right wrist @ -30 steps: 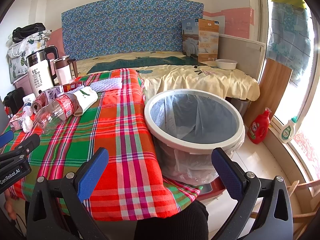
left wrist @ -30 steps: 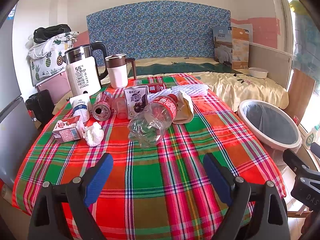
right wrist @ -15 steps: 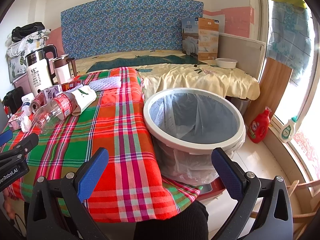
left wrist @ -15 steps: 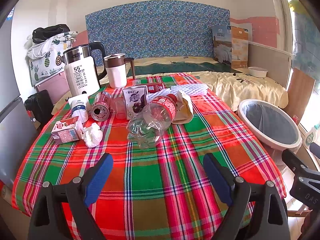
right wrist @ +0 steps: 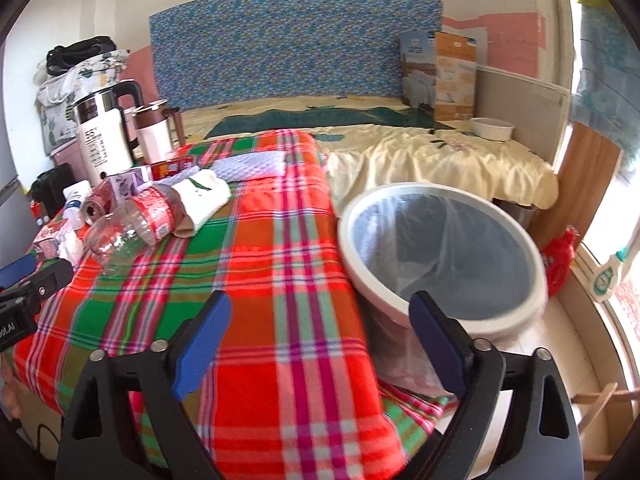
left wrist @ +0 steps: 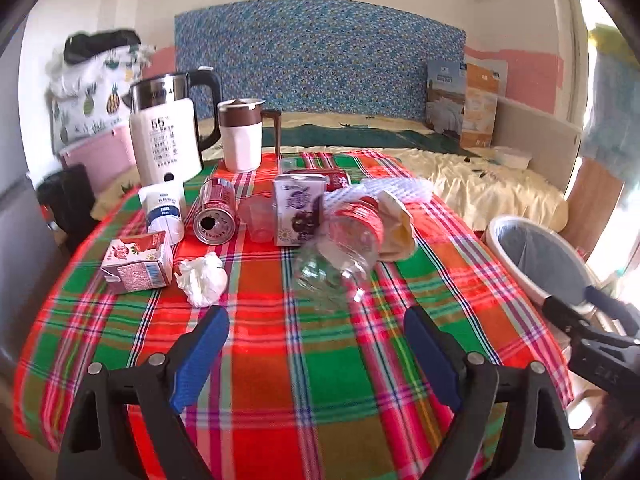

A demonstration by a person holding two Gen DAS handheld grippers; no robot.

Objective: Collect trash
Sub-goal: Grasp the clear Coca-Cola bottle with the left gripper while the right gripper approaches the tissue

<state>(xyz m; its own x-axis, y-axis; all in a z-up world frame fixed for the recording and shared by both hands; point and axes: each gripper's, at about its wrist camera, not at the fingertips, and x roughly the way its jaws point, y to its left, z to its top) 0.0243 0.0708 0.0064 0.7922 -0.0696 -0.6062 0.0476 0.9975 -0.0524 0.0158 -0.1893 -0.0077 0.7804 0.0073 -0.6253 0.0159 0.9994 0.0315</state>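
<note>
Trash lies on the plaid tablecloth (left wrist: 320,360): a crushed clear bottle with a red label (left wrist: 340,248), a crumpled tissue (left wrist: 202,278), a red carton (left wrist: 138,262), a can on its side (left wrist: 214,216), a purple drink carton (left wrist: 298,214) and a white tube (left wrist: 164,212). My left gripper (left wrist: 316,340) is open and empty, just short of the tissue and bottle. A white-rimmed bin with a liner (right wrist: 440,256) stands at the table's right edge. My right gripper (right wrist: 320,320) hovers over the table corner beside the bin, its jaws closing with nothing between them.
A white kettle (left wrist: 164,136) and a brown-and-white jug (left wrist: 242,136) stand at the table's far side. Behind it lies a bed with a cream cover (right wrist: 440,160) and a box (right wrist: 440,76). A red bottle (right wrist: 560,256) and a white one (right wrist: 604,276) stand on the floor right of the bin.
Both grippers have shifted left, so the trash and the bin slide right in their views. The right gripper's jaws have narrowed a little. The left gripper stays open.
</note>
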